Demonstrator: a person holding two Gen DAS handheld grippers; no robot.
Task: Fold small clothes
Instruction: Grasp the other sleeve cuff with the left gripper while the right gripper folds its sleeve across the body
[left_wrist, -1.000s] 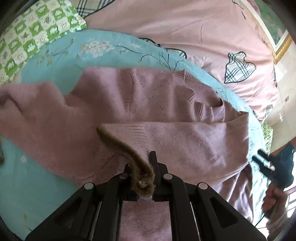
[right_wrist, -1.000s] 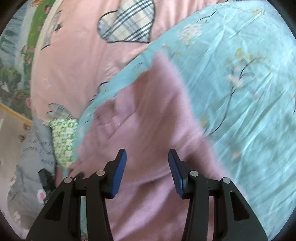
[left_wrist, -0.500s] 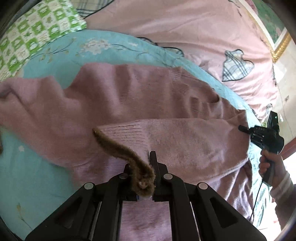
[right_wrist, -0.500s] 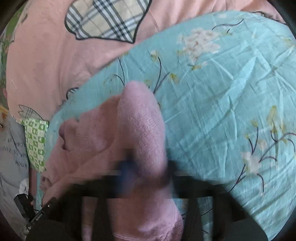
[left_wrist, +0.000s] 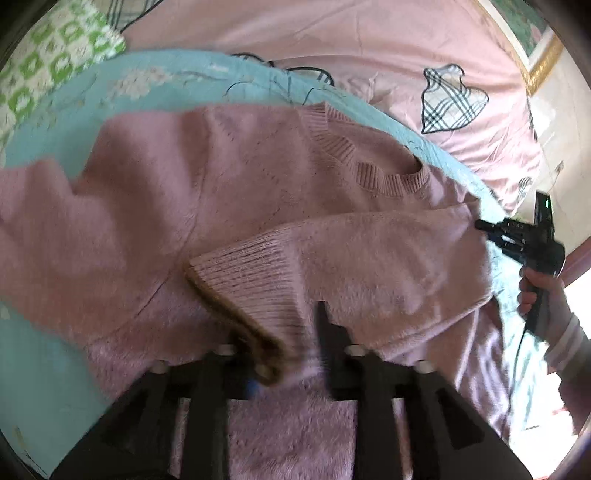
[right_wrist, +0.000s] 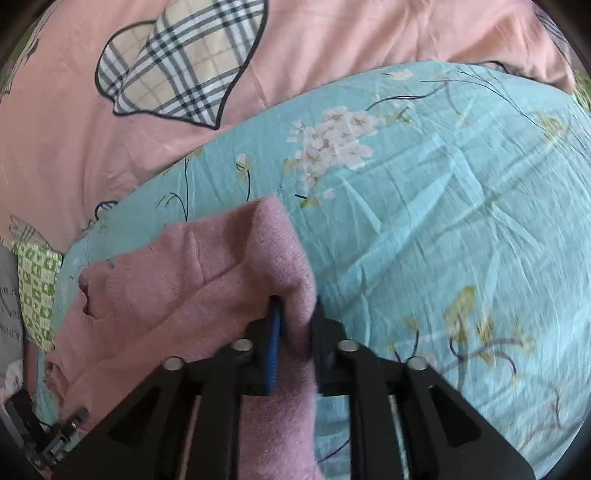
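A pink knitted sweater (left_wrist: 229, 192) lies spread on a teal floral cloth (left_wrist: 44, 369), neck toward the far right. One sleeve (left_wrist: 369, 266) is folded across the body. Its ribbed cuff (left_wrist: 251, 269) ends just ahead of my left gripper (left_wrist: 280, 328). That gripper's jaws are opening, and the cuff's brownish hem lies loose between them, draped over the left finger. In the right wrist view my right gripper (right_wrist: 295, 306) pinches a raised fold of the sweater (right_wrist: 284, 251) at its edge. Its jaws are starting to open with the fabric still filling the gap.
A pink bedsheet (left_wrist: 369, 48) with plaid heart patches (right_wrist: 177, 66) lies beyond the teal floral cloth (right_wrist: 443, 221). A green-and-white checked cloth (left_wrist: 55, 62) sits at the far left. A hand (left_wrist: 535, 291) holds the right gripper (left_wrist: 491, 230) at the sweater's right edge.
My left jaws have parted and released the cuff, which has dropped onto the sweater. My right gripper has swung to the sweater's edge and closed on a fold there.
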